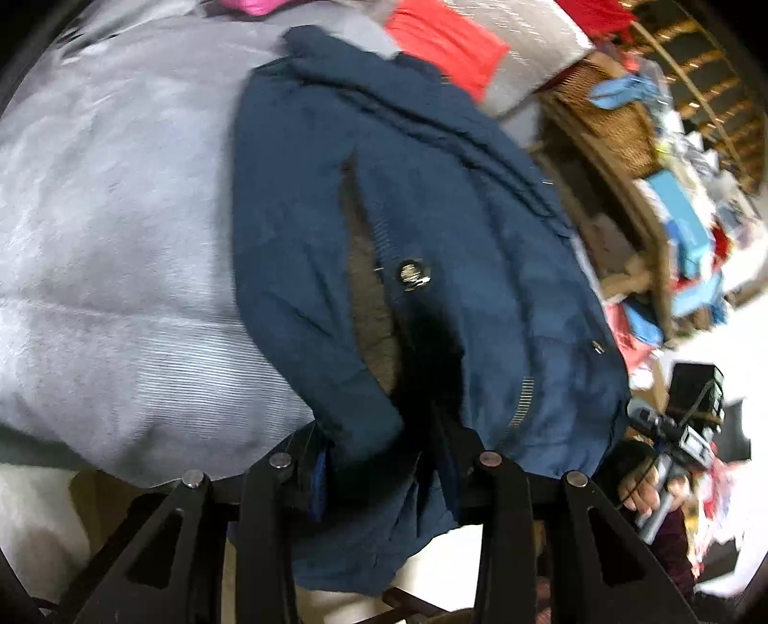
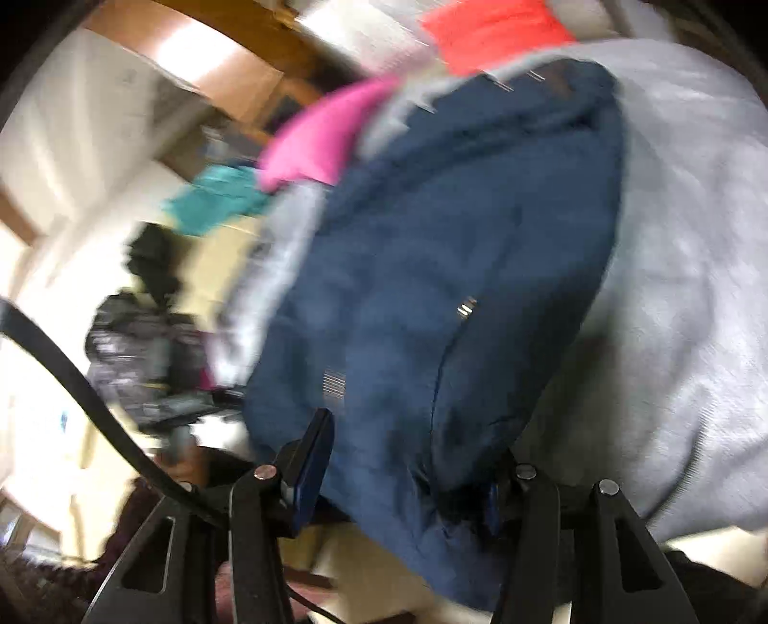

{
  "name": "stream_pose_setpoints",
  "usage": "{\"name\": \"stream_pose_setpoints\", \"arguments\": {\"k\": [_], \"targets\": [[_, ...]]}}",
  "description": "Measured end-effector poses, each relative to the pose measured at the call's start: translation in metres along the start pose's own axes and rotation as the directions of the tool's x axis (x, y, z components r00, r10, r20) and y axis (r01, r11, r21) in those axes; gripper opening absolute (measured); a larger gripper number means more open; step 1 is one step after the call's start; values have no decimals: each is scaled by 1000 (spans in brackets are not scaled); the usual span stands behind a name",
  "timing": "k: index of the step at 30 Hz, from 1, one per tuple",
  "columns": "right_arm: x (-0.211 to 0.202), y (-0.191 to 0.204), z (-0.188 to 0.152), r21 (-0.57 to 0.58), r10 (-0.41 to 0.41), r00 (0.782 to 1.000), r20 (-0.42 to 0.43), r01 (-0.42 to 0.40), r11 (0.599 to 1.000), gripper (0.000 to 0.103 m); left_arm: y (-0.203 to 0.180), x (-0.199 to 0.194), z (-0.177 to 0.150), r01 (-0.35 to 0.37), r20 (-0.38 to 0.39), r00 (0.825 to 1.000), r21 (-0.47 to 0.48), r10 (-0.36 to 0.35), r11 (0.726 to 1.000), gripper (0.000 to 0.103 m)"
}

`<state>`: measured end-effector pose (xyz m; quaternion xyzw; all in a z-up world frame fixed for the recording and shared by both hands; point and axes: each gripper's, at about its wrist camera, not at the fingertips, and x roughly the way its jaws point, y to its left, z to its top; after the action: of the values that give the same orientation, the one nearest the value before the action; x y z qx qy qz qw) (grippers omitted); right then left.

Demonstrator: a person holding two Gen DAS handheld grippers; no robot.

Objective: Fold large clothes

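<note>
A dark navy jacket [image 1: 422, 249] with a metal snap button [image 1: 412, 275] and a brown lining lies on a grey bed cover [image 1: 120, 240]. Its near hem hangs over the bed edge. My left gripper [image 1: 384, 461] is shut on that hem; the cloth bunches between the fingers. In the right wrist view the same jacket [image 2: 456, 269] fills the middle, blurred by motion. My right gripper [image 2: 408, 475] is shut on another part of the hem, with a blue pad [image 2: 314, 461] showing at the left finger. The right gripper and hand also show in the left wrist view [image 1: 672, 441].
A red and grey cushion [image 1: 461, 43] lies at the far end of the bed. Pink cloth [image 2: 321, 139] and teal cloth [image 2: 216, 197] lie beyond the jacket. Wicker shelves with clutter [image 1: 648, 158] stand to the right. A black cable [image 2: 72, 379] crosses the right wrist view.
</note>
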<state>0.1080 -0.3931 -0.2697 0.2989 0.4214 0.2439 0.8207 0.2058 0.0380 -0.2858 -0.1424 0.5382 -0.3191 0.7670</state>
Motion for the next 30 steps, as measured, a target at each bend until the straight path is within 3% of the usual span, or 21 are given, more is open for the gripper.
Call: {"name": "stream_pose_setpoints", "arguments": {"k": [1, 3, 4, 6, 9, 14, 18, 20, 22, 27, 30], "targets": [[2, -1, 2, 3, -6, 1000, -8, 6, 1000, 56, 1, -3, 1, 5, -8, 1000, 8, -5, 1000, 37], [21, -22, 1, 75, -129, 987, -94, 136, 988, 56, 7, 5, 1, -50, -44, 998, -17, 49, 999, 40], [32, -34, -1, 112, -186, 971, -152, 204, 973, 56, 8, 12, 3, -74, -63, 995, -41, 71, 996, 41], [35, -34, -1, 112, -185, 971, -154, 203, 973, 58, 17, 19, 4, -95, -93, 992, -100, 85, 990, 42], [28, -32, -3, 125, -129, 980, -153, 149, 981, 78, 17, 12, 2, -95, -89, 992, -119, 85, 988, 48], [29, -31, -1, 117, -80, 979, -188, 104, 988, 77, 20, 10, -5, -62, -133, 990, -165, 40, 984, 48], [36, -13, -2, 55, -64, 981, -182, 75, 996, 68, 32, 4, -4, -52, -149, 989, -183, 24, 982, 48], [44, -12, -7, 28, -124, 971, -206, 133, 991, 58, 29, 15, 3, -53, -154, 988, -176, 26, 983, 48], [49, -13, -7, -3, -182, 961, -210, 186, 983, 39, 24, 18, 8, -46, -149, 989, -153, 23, 987, 46], [33, -3, -3, -16, -115, 984, -137, 114, 993, 31, 17, 13, 10, -23, -111, 994, -90, 12, 996, 38], [31, -4, -4, -21, -132, 984, -124, 130, 991, 23, 16, 16, 14, -32, -107, 994, -83, 23, 996, 28]]}}
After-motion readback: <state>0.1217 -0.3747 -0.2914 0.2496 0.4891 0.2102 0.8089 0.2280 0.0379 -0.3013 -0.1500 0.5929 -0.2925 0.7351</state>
